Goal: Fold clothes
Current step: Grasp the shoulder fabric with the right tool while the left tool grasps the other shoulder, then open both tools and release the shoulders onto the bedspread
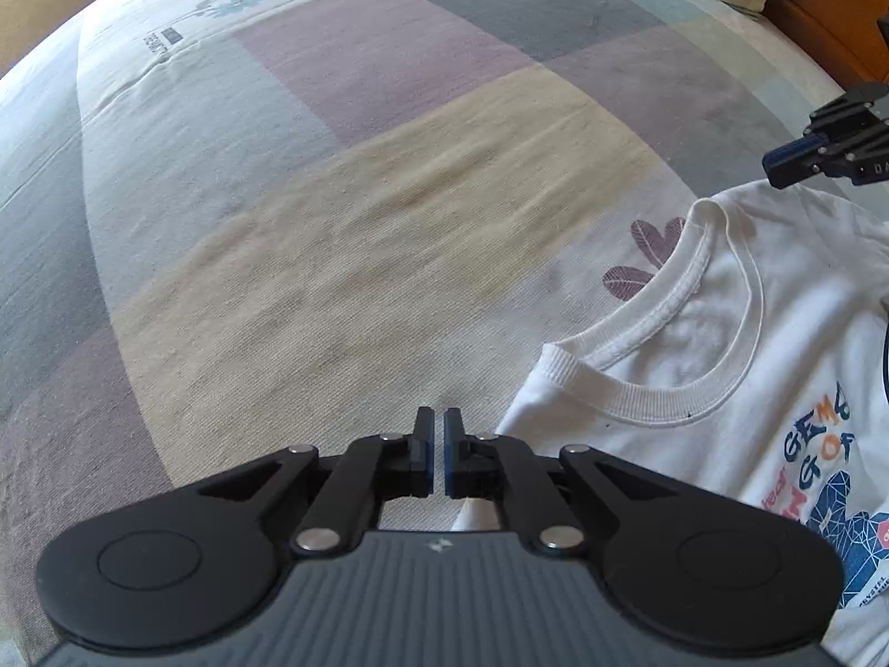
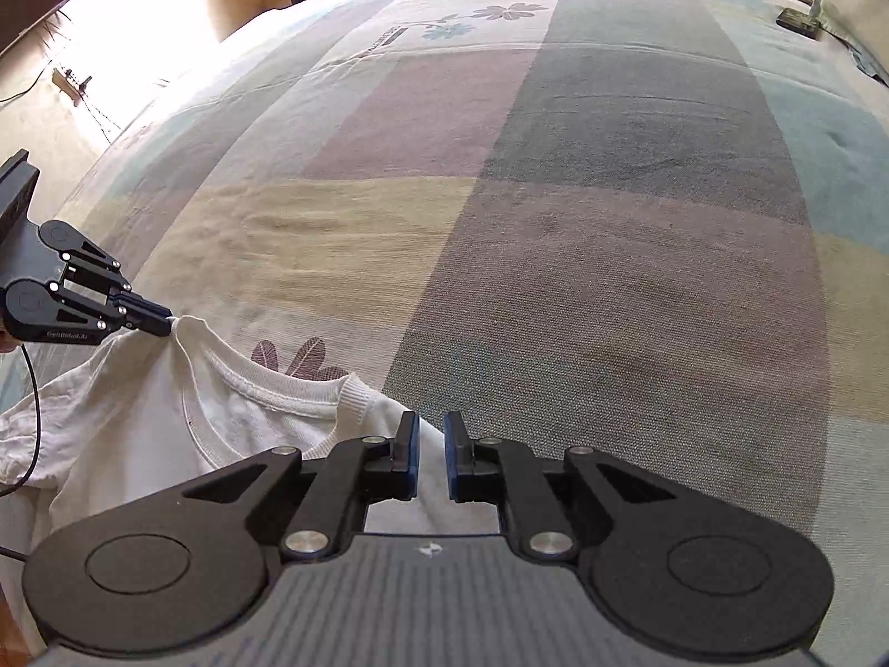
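White T-shirt (image 1: 739, 367) on patchwork bedspread (image 1: 389, 211); left gripper (image 2: 166, 325) pinching its shoulder; right gripper (image 2: 430, 456) narrowly parted, seemingly gripping nothing.

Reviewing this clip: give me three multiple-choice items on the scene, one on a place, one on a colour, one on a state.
1. Where does the T-shirt lie?
A. on a wooden floor
B. on the patchwork bedsheet
C. on a hanger

2. What is the T-shirt's main colour?
A. white
B. black
C. red

3. How is the left claw?
A. wide open above the sheet
B. shut on a pillow
C. shut on the T-shirt's shoulder fabric

Answers:
1 B, the garment is spread on the sheet's coloured blocks.
2 A, white cloth with a blue and orange print on the chest.
3 C, in the right wrist view the fabric rises to a point at its tips.
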A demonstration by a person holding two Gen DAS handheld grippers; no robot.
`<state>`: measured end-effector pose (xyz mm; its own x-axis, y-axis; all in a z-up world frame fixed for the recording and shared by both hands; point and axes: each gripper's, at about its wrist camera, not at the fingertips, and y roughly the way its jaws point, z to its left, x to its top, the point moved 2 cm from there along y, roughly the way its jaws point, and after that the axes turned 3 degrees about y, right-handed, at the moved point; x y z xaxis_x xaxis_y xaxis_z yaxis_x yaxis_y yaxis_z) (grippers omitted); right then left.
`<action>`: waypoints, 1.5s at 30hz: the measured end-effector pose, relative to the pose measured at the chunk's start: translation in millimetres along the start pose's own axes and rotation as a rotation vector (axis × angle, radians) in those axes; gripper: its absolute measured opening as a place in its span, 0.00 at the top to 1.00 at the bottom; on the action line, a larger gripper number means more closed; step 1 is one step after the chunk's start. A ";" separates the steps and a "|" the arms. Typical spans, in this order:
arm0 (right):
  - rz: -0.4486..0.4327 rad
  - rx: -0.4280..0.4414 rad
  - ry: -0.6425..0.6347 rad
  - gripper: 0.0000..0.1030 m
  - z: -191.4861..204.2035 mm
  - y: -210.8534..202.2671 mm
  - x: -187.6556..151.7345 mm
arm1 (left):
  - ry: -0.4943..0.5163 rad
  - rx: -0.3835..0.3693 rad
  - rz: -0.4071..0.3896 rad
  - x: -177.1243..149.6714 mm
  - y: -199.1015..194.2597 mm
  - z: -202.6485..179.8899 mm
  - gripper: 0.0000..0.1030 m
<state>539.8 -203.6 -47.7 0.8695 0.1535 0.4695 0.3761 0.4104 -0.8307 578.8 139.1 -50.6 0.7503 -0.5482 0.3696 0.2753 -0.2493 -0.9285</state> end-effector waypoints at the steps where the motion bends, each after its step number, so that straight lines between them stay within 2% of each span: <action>1: 0.006 -0.011 -0.009 0.81 1.2 -0.9 -2.2 | -0.027 -0.014 -0.027 -0.8 -6.3 -0.2 0.97; 4: 0.023 -0.025 -0.033 0.77 10.2 -5.8 -14.8 | -0.065 -0.070 -0.105 -4.2 -28.1 -10.9 0.93; 6: 0.036 -0.027 -0.047 0.69 18.6 -7.2 -23.7 | -0.080 -0.138 -0.111 -12.1 -29.9 -26.1 0.85; 8: 0.057 -0.028 -0.064 0.44 29.0 -2.9 -31.7 | -0.056 -0.181 -0.069 -22.3 -14.8 -45.7 0.82; 10: 0.083 -0.042 -0.091 0.38 38.3 9.0 -37.2 | 0.006 -0.114 0.002 -30.6 3.7 -64.3 0.82; 12: 0.090 -0.120 -0.149 0.38 44.3 25.2 -39.0 | 0.042 -0.068 -0.014 -34.6 16.5 -64.4 0.80; 15: 0.019 -0.151 -0.167 0.33 38.3 35.6 -28.3 | -0.065 -0.081 -0.077 -29.0 20.5 -48.9 0.80; 16: 0.006 -0.139 -0.154 0.27 34.4 39.3 -22.9 | -0.120 -0.089 -0.083 -26.6 20.6 -43.7 0.80; 17: 0.005 -0.108 -0.137 0.12 32.8 42.2 -18.7 | -0.146 -0.080 -0.086 -25.7 18.7 -43.0 0.79; 18: 0.009 -0.087 -0.120 0.07 33.8 44.2 -15.8 | -0.163 -0.065 -0.087 -25.2 16.3 -43.5 0.78; 19: 0.011 -0.099 -0.111 0.06 36.7 45.9 -13.7 | -0.181 -0.051 -0.089 -24.8 13.9 -44.0 0.76; 21: 0.023 -0.142 -0.150 0.06 46.4 46.3 -14.7 | -0.148 -0.002 -0.111 -29.7 3.8 -55.0 0.60; 23: 0.015 -0.163 -0.196 0.07 55.8 37.7 -21.5 | -0.120 0.021 -0.136 -40.1 -9.3 -70.4 0.55; 26: -0.012 -0.142 -0.176 0.06 61.6 10.0 -41.5 | -0.129 0.006 -0.143 -57.3 -23.4 -97.3 0.52; 29: -0.015 -0.098 -0.112 0.04 62.1 -15.0 -70.3 | -0.165 -0.036 -0.125 -78.3 -26.7 -124.7 0.38; 32: 0.014 -0.061 -0.053 0.02 65.2 -29.6 -102.5 | -0.250 -0.055 -0.071 -96.3 -12.4 -142.2 0.36; 35: 0.084 -0.044 0.037 0.02 61.6 -29.1 -133.7 | -0.269 -0.026 -0.081 -97.3 -14.7 -149.4 0.35; 38: 0.056 -0.045 0.093 0.02 57.9 -43.1 -150.3 | -0.287 -0.016 -0.075 -90.2 -19.1 -151.4 0.35; 42: -0.056 -0.138 0.209 0.02 32.4 -74.4 -147.2 | -0.264 0.010 -0.108 -75.5 -27.8 -157.9 0.35; 45: -0.133 -0.291 0.273 0.02 -3.6 -101.8 -141.7 | -0.241 0.004 -0.118 -66.8 -28.0 -167.3 0.35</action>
<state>379.5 -270.3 -30.8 0.8455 -0.1433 0.5143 0.5315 0.1340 -0.8364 420.4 49.2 -43.3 0.8343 -0.3090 0.4566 0.3716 -0.2967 -0.8797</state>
